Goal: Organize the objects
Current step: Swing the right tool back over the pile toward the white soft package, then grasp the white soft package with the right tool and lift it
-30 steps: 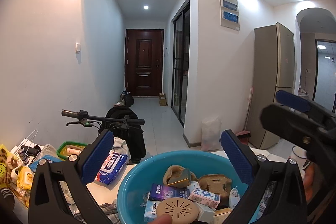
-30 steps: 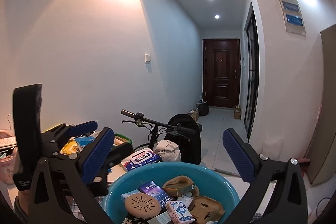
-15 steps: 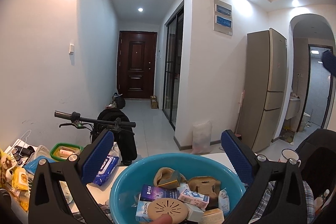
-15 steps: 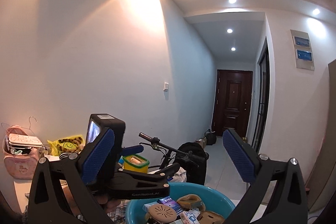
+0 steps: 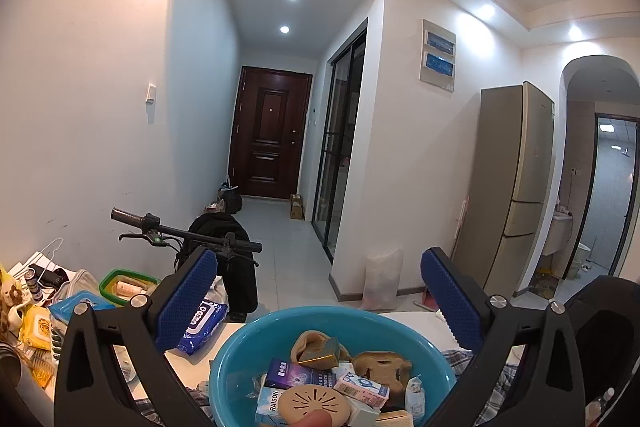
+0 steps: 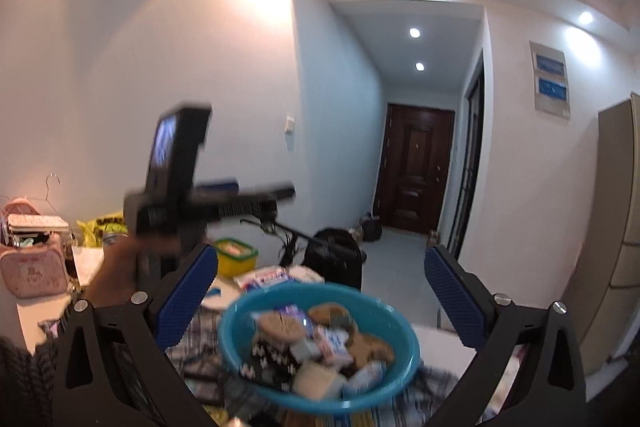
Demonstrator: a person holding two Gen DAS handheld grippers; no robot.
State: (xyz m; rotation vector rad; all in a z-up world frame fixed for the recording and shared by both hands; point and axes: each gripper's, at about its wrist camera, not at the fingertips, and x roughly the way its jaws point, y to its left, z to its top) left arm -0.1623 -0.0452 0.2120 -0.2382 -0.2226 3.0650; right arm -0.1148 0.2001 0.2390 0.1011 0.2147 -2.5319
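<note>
Hallway, brown door [image 5: 269,131] | cluttered table [image 5: 416,315], blue basin [image 5: 240,351] | both tools spread apart

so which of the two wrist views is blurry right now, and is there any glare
Right wrist view: motion blur smears the teal basin and the left gripper held in front of the wall. Left wrist view: sharp, the basin and its boxes crisp. Both: ceiling spotlights blow out and cast a warm glare patch on the left wall; fisheye bends edges.

Both grippers — left [image 5: 318,301], right [image 6: 320,301] — agape
</note>
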